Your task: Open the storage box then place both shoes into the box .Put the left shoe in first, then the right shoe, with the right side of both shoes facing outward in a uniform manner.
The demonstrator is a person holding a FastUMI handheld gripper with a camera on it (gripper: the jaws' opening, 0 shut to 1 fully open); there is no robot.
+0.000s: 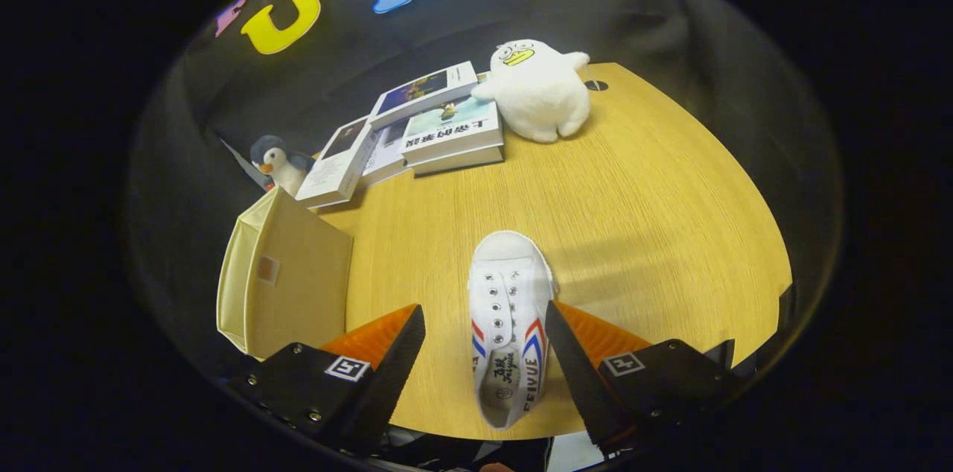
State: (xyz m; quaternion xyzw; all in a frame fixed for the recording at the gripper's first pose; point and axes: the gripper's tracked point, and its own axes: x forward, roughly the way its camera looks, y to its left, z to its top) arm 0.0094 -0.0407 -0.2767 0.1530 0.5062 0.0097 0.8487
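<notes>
now shoe (510, 327) — between open fingers (387, 360)

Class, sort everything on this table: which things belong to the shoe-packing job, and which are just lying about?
For the job: white shoe between the open gripper fingers; cream storage box beside it.

Lying about: books, white duck toy, penguin toy.
</notes>
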